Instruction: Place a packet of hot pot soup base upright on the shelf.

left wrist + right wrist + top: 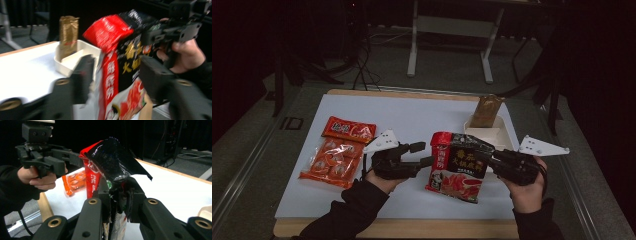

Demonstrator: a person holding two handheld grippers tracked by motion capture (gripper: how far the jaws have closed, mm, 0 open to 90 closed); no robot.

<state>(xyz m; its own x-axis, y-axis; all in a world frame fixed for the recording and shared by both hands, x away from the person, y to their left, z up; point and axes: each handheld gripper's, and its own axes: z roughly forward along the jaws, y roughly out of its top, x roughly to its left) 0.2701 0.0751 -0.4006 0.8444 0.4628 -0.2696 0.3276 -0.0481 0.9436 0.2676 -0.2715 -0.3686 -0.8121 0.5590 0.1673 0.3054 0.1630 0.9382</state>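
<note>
High view: one large red-and-black printed foil pouch point(457, 167) at centre right, held off the white table surface point(412, 120) by one edge, pinched in the right gripper point(494, 161). Left gripper point(422, 155) just left of the pouch, jaws parted wide, empty. At centre left, two orange snack packets: one flat red-orange packet point(348, 129) above one clear bag of small orange pieces point(329, 162), the two touching. At upper right, one white rectangular tray point(492, 135) holding one upright gold-brown paper bag point(486, 111). Two grippers, two hands.

Left gripper view: pouch point(120, 67) filling the centre, sagging between the spread black jaws without clear contact. Tray point(72, 61) and gold bag point(68, 35) at upper left. Blurred throughout. Likely risk: closing on loose foil only, crumpling or tearing the wrapper.

Right gripper view: jaws clamped tight on a crumpled black corner of the pouch point(115, 162) at centre; left gripper point(72, 160) and its hand point(37, 178) at upper left; orange bag point(75, 181) behind. Risk judged here: thin corner hold, slippery film, heavy contents hanging below, so slipping out or ripping at the pinch, or swinging into the tray nearby.
</note>
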